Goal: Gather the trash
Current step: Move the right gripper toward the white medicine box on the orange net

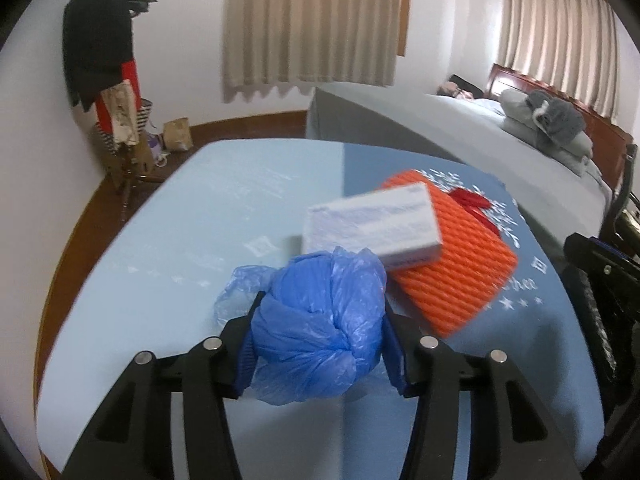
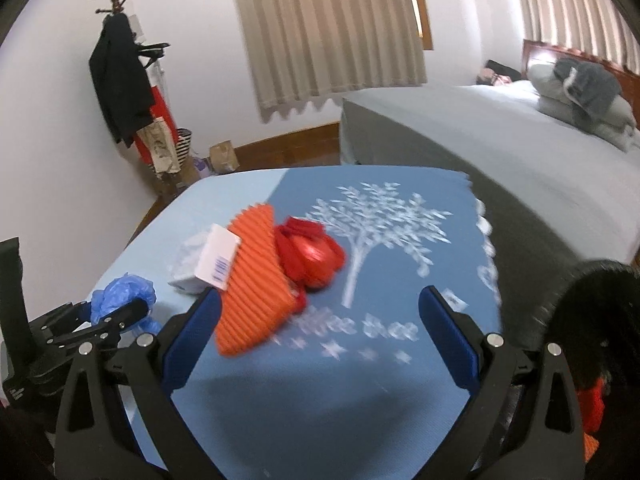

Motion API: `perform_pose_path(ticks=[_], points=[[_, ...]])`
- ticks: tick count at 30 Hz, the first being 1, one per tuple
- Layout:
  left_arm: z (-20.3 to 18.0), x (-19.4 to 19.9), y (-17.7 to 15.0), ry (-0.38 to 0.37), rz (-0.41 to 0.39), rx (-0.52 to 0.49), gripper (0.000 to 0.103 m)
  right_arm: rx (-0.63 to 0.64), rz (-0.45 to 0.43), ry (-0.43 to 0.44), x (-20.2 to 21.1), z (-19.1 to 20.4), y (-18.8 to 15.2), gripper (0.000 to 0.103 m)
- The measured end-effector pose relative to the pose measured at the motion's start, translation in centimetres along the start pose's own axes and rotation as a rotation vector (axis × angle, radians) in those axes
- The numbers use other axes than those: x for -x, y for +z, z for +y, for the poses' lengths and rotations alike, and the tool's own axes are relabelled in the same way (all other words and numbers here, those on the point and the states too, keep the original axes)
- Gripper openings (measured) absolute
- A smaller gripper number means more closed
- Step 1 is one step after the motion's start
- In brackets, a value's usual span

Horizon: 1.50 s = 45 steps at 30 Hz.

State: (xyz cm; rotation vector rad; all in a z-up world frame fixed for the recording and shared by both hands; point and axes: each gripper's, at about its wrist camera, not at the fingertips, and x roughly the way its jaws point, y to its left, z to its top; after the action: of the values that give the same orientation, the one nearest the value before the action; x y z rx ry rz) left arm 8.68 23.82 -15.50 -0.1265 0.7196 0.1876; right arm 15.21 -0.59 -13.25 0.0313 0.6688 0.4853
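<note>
My left gripper (image 1: pixel 320 316) is shut on a crumpled blue plastic bag (image 1: pixel 320 320) and holds it over the light blue table (image 1: pixel 160 264). Just beyond it a white carton (image 1: pixel 372 228) lies on an orange foam net (image 1: pixel 456 264). In the right wrist view my right gripper (image 2: pixel 320 304) is open and empty, with the orange foam net (image 2: pixel 252 280) just inside its left finger. A red ribbon bundle (image 2: pixel 316 256) and the white carton (image 2: pixel 218 258) lie by the net. The left gripper with the blue bag (image 2: pixel 120 292) shows at the left.
A blue cloth with a white tree print (image 2: pixel 380 232) covers the table's right part. A bed (image 2: pixel 480 152) stands beyond the table. A coat rack with dark clothes (image 2: pixel 120 80) and bags on the floor (image 2: pixel 224 156) stand in the far left corner.
</note>
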Motion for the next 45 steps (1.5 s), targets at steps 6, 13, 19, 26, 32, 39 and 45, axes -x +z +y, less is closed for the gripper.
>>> perform_pose_path(ticks=[6, 13, 19, 26, 32, 39, 45], points=[[2.0, -0.4, 0.5, 0.043, -0.006, 0.016, 0.051, 0.035, 0.036, 0.015, -3.7, 2.5, 1.0, 0.096], [4.2, -0.7, 0.7, 0.072, -0.004, 0.041, 0.051, 0.057, 0.085, -0.002, -6.6, 3.6, 1.0, 0.096], [4.6, -0.7, 0.4, 0.078, -0.002, 0.052, 0.052, 0.091, 0.119, 0.011, -7.5, 4.5, 0.5, 0.096], [4.8, -0.5, 0.2, 0.093, 0.004, 0.067, 0.052, 0.153, 0.125, 0.056, -7.1, 6.5, 0.2, 0.096], [5.5, -0.4, 0.0, 0.113, 0.009, 0.072, 0.052, 0.143, 0.065, 0.098, -5.7, 6.2, 2.1, 0.096], [5.4, 0.1, 0.5, 0.123, -0.013, 0.069, 0.052, 0.146, 0.094, 0.224, -5.0, 7.6, 3.0, 0.066], [5.8, 0.2, 0.1, 0.129, -0.009, 0.078, 0.052, 0.15, 0.151, 0.263, -6.4, 8.6, 1.9, 0.054]])
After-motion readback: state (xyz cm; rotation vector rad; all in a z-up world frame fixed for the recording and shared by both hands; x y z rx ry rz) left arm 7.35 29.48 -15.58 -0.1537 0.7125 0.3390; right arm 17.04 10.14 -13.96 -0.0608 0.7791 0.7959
